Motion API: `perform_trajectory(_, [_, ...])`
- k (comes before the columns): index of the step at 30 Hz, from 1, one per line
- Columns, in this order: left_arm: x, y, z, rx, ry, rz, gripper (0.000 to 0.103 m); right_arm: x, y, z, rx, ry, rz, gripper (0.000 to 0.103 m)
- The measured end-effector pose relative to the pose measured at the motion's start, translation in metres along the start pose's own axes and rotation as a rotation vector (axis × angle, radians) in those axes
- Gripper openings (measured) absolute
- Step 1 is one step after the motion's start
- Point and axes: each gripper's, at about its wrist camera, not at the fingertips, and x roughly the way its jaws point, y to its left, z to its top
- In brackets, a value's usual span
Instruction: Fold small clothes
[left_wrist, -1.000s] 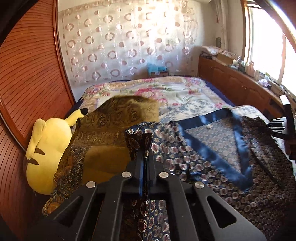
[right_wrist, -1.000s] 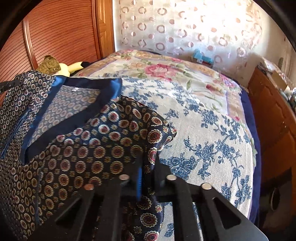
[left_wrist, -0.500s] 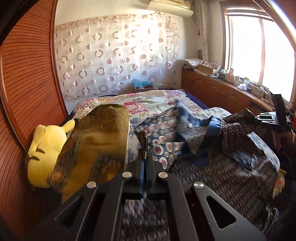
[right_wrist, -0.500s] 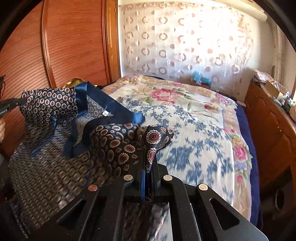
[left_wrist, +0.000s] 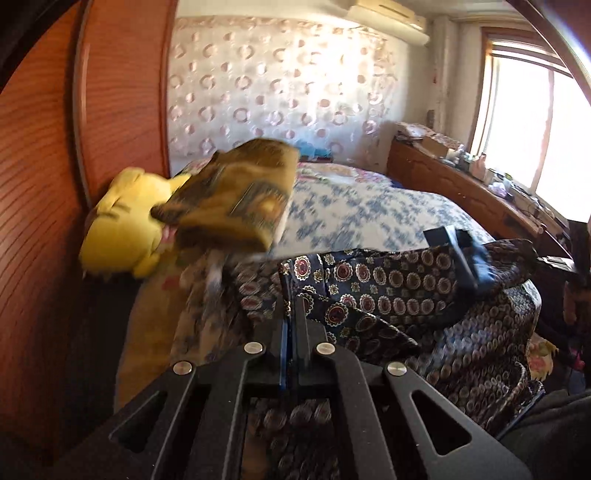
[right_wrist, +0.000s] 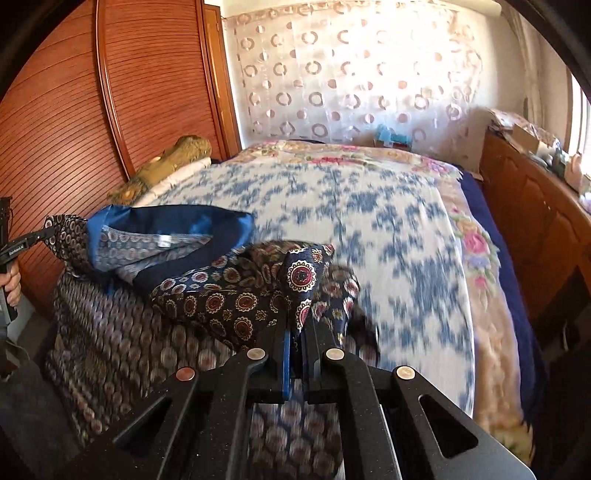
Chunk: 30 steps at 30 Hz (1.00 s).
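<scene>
Both pinching the garment (right_wrist: 207, 295), left gripper (left_wrist: 290, 314) and right gripper (right_wrist: 295, 325) each clamped on a shoulder corner, cloth hanging lower centre of frame above the bed (right_wrist: 369, 206). Best kept taut and level while lowered flat.

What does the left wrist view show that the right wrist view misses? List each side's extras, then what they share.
Left wrist only: the yellow plush toy and an air conditioner above the curtain.
Right wrist only: the white label inside the shirt's blue collar.
Both: the patterned shirt pinched by the left gripper and right gripper, the bed, and the curtain.
</scene>
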Motion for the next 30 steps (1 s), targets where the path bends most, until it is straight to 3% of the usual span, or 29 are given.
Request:
perform_trajectory(10, [-0.006, 0.003, -0.009, 0.017, 0.014, 0.055, 0.002, -0.029, 0.005, -0.031, 0.031, 0.061, -0.005, 0.004])
perform_trajectory(19, [-0.009, 0.001, -0.005, 0.041, 0.006, 0.047, 0.003, -0.02, 0.01, -0.027, 0.025, 0.108, -0.003, 0.004])
perform_trajectory(20, [-0.01, 0.0, -0.003, 0.043, 0.0, 0.046, 0.012, -0.019, 0.01, -0.026, 0.02, 0.107, -0.002, 0.004])
perform_trajectory(21, [-0.011, -0.001, -0.002, 0.044, -0.006, 0.043, 0.026, -0.021, 0.011, -0.025, 0.016, 0.104, -0.001, 0.004])
perform_trajectory(25, [-0.012, -0.007, 0.004, 0.063, -0.033, 0.045, 0.06, -0.027, 0.01, -0.025, 0.017, 0.085, -0.009, 0.007])
perform_trajectory(26, [-0.009, -0.007, 0.004, 0.062, -0.029, 0.054, 0.077, -0.03, 0.01, -0.025, 0.017, 0.082, -0.012, 0.007])
perform_trajectory(30, [0.002, -0.008, 0.003, 0.047, -0.005, 0.031, 0.08, -0.037, 0.01, -0.028, 0.005, 0.077, -0.032, 0.014])
